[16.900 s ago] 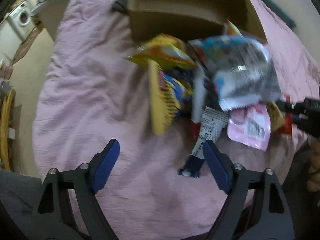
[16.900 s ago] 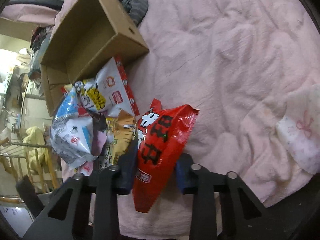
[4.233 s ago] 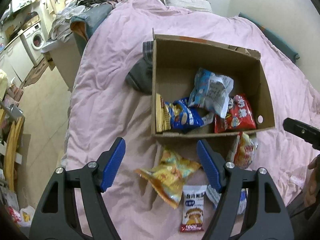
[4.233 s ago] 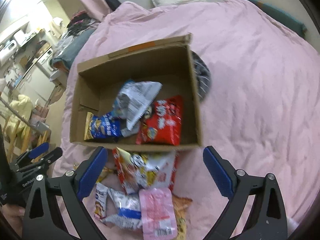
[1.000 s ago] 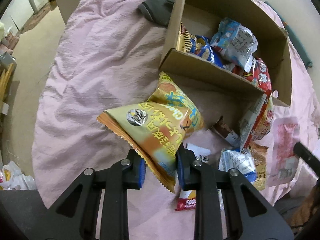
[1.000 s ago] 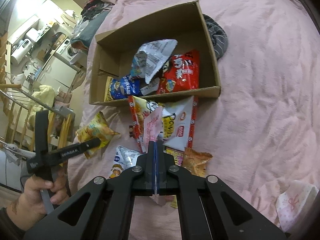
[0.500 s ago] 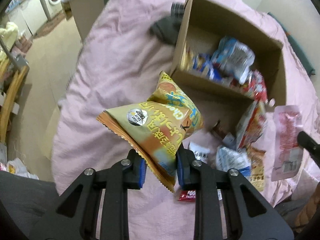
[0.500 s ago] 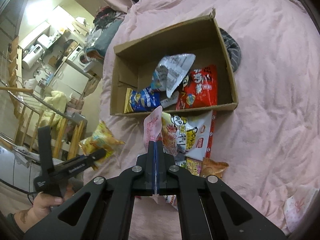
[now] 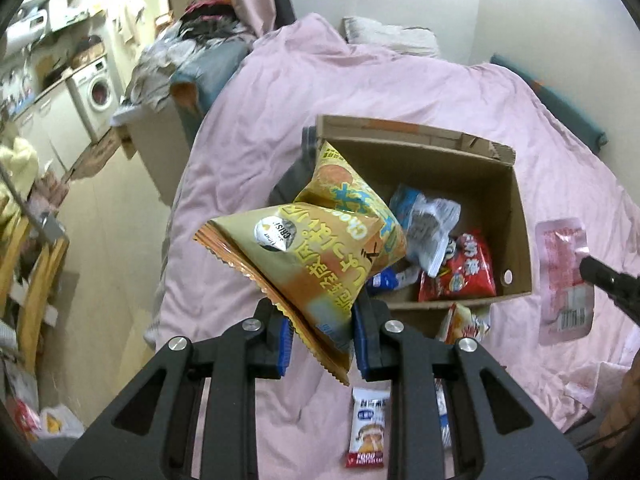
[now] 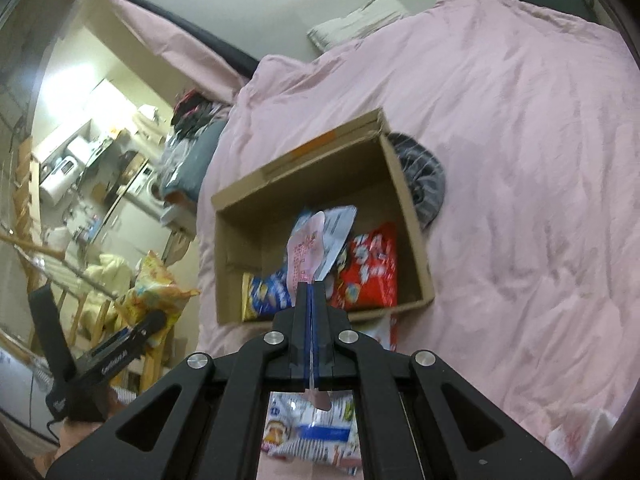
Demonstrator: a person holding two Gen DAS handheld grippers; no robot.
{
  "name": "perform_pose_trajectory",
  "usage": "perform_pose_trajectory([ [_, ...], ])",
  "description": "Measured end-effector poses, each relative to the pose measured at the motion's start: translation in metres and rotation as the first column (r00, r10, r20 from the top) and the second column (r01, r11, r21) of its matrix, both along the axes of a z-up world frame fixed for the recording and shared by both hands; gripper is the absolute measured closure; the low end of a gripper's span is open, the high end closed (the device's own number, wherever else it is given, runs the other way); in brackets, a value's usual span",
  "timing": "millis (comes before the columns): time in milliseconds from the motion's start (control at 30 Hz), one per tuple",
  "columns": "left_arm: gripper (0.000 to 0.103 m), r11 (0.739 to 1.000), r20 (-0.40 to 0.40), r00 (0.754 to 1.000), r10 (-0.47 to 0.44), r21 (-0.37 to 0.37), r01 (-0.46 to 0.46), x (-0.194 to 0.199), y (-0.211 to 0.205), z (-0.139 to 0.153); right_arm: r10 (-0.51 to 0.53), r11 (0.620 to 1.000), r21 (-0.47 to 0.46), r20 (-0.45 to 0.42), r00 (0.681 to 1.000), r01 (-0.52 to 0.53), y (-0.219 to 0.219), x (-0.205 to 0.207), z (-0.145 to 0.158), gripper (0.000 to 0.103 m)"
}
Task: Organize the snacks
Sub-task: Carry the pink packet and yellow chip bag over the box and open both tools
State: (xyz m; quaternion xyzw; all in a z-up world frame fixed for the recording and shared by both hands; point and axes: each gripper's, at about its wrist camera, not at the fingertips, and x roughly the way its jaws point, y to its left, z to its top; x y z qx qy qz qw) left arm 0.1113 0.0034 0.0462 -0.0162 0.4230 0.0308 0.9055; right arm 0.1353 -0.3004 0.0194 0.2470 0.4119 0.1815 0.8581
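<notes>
The cardboard box [image 9: 516,216] lies open-topped on the bed [image 10: 520,128]; its far half is bare, while snack packets [image 9: 464,268] crowd the near half. More packets [image 9: 368,432] litter the bed near its front wall. Right and far, the bedspread lies free.

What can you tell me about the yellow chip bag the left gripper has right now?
The yellow chip bag is a puffed, glossy foil pouch, yellow shading to orange, with blue and white lettering, a round silver sticker and crimped orange seams. The left gripper is shut on its lower corner, blue-padded fingers pinching either side. It hangs in the air, tilted, print upside down, in front of the cardboard box; nothing else visibly touches it.
</notes>
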Motion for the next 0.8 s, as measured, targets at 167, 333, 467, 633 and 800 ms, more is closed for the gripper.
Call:
perform_pose_trajectory([
  [167,0.082,1.000,0.006,1.000,-0.009,0.007,0.009,0.018,-0.004,0.002,-0.038,0.999,-0.027,0.028,0.999,0.039,-0.004,0.024,0.004,0.103],
  [333,0.082,1.000,0.024,1.000,-0.015,0.026,0.015,0.039,-0.007,-0.002,-0.037,0.996,-0.075,0.050,0.998,0.040,0.002,0.047,0.004,0.103],
  [467,0.082,0.998,0.046,0.998,-0.033,0.047,0.031,0.051,-0.011,-0.008,-0.037,0.992,-0.117,0.056,0.998,0.043,0.006,0.065,-0.002,0.103],
  [633,0.082,0.998,0.046,0.998,-0.050,0.052,0.047,0.073,-0.014,-0.026,-0.036,0.984,-0.172,0.032,0.999,0.041,0.012,0.085,-0.014,0.103],
  [800,0.082,0.997,0.022,0.998,-0.061,0.038,0.060,0.086,-0.015,-0.044,-0.029,0.982,-0.187,0.019,0.999,0.032,0.017,0.089,-0.020,0.103],
])
